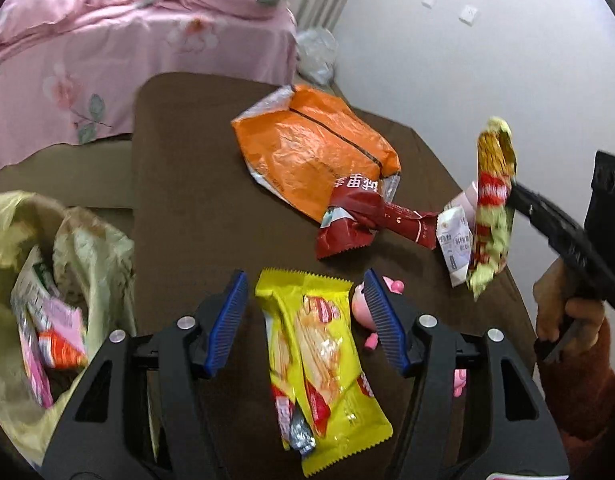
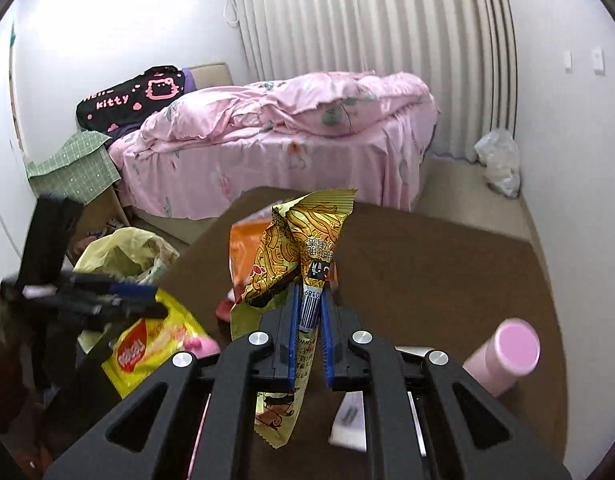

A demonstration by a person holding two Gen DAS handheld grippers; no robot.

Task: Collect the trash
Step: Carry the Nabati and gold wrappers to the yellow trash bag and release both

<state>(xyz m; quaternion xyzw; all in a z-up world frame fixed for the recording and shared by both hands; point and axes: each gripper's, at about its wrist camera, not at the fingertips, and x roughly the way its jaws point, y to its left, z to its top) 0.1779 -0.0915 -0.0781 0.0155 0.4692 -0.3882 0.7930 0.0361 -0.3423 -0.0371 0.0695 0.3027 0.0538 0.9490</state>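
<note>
Blue pads of the left hand-held gripper stand spread around a yellow snack packet on the brown table, not yet closed. Its slick film could slide away. A trash bag gapes off the left edge. The right hand-held gripper pinches a crumpled noodle wrapper, which might slip. A pink bed lies behind.

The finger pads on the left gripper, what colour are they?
Blue, ribbed pads on black fingers; clearest in the left wrist view.
</note>
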